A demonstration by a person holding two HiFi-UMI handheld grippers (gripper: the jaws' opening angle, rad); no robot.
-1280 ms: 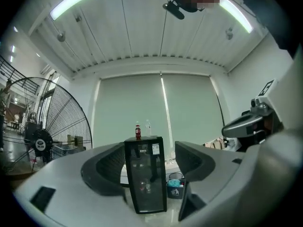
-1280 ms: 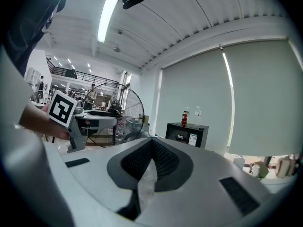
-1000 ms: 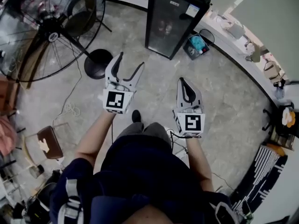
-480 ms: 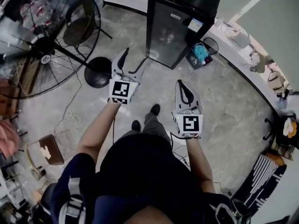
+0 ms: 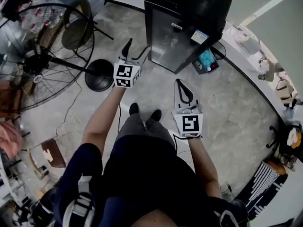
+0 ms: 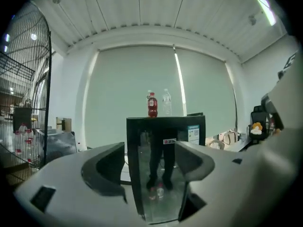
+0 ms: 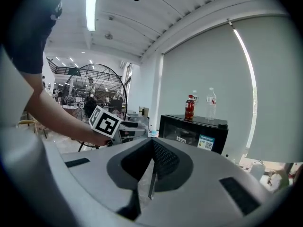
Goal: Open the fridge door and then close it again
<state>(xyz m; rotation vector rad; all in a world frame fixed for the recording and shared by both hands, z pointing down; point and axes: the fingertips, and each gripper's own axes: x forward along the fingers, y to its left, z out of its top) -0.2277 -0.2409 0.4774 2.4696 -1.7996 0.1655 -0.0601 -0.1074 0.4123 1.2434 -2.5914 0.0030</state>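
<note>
A small black fridge (image 5: 182, 30) with a glass door stands on the floor ahead, and its door looks closed. A red bottle (image 6: 152, 105) and a clear bottle (image 6: 166, 102) stand on its top. My left gripper (image 5: 136, 48) is open, close to the fridge's left front corner but apart from it. In the left gripper view the fridge (image 6: 163, 174) shows between the spread jaws of that gripper (image 6: 150, 169). My right gripper (image 5: 180, 84) is shut and empty, held further back over the floor. The right gripper view shows its closed tips (image 7: 152, 167) with the fridge (image 7: 194, 134) beyond them.
A large standing fan (image 5: 33, 56) with a round black base (image 5: 99, 74) is at the left. A blue object (image 5: 207, 60) lies on the floor right of the fridge. A curved white ledge (image 5: 251, 65) runs along the right. A brown stool (image 5: 51, 152) stands behind at the left.
The person has stepped towards the fridge, which now looms larger. Both grippers moved forward with them, the left further, up to the fridge's left corner. Jaws unchanged.
</note>
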